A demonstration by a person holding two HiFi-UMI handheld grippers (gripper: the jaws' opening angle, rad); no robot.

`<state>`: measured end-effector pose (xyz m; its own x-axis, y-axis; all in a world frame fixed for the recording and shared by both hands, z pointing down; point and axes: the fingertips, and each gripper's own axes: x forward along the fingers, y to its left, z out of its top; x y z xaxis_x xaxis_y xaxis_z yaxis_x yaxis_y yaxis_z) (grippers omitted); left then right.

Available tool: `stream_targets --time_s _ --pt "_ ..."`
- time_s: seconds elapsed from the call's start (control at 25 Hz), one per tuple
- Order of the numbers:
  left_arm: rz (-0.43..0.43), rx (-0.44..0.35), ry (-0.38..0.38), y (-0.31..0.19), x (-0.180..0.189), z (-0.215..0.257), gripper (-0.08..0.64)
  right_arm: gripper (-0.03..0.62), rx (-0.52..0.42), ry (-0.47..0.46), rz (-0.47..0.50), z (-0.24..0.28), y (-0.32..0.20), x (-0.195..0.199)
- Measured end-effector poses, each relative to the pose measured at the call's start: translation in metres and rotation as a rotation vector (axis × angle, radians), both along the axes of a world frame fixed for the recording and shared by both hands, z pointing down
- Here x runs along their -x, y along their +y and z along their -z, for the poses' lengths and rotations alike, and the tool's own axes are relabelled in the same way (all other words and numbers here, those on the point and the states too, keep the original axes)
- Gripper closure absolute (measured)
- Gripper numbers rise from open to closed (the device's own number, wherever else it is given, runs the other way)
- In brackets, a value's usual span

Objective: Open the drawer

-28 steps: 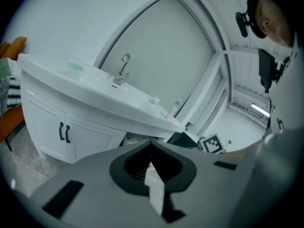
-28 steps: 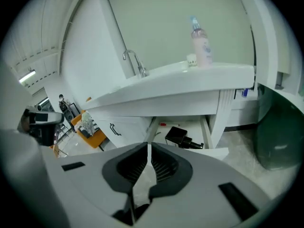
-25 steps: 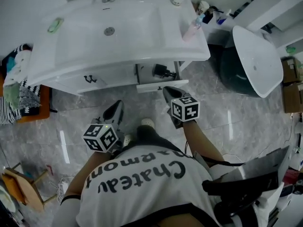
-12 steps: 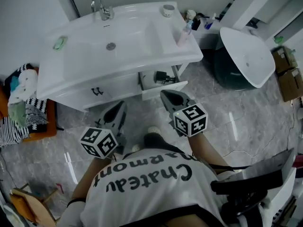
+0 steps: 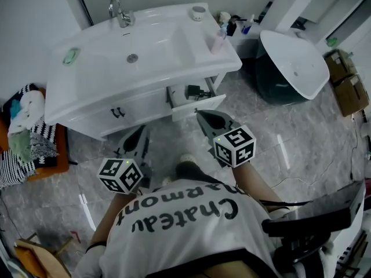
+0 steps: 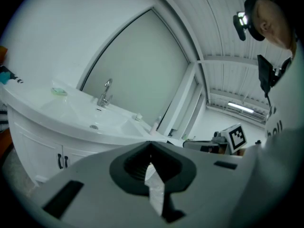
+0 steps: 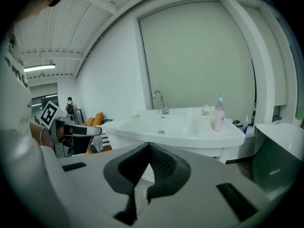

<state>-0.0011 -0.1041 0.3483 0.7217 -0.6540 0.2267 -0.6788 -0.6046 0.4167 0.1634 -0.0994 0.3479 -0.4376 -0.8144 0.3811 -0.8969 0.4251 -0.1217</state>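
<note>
Holding my left gripper (image 5: 138, 136) and right gripper (image 5: 207, 117) before the sink (image 5: 145, 51), jaws of both pressed together, gripping nothing; the drawer (image 5: 197, 104) is standing pulled out beneath the sink's right side, just beyond my right gripper

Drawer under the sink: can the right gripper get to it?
Probably yes. The right gripper hangs close in front of the drawer, which stands partly open, nothing between them; its jaws are shut.

Wht drawer (image 5: 199, 105), pink btl (image 5: 219, 41), gry marbled floor (image 5: 301, 155)
</note>
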Motion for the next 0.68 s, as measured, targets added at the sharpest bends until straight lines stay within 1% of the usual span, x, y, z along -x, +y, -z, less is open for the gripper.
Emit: stream_targets --time_s 0.24,0.4,0.68 --pt "0.014 -0.014 0.004 0.007 0.009 0.003 0.551 0.581 -0.002 0.010 -0.008 -0.002 0.006 0.005" --pt "0.043 -0.010 0.022 0.008 0.020 0.009 0.551 0.581 0.000 0.019 0.003 0.000 0.010 0.011" --pt "0.037 -0.011 0.015 0.016 0.030 0.009 0.551 0.581 0.000 0.044 -0.023 0.001 0.013 0.012"
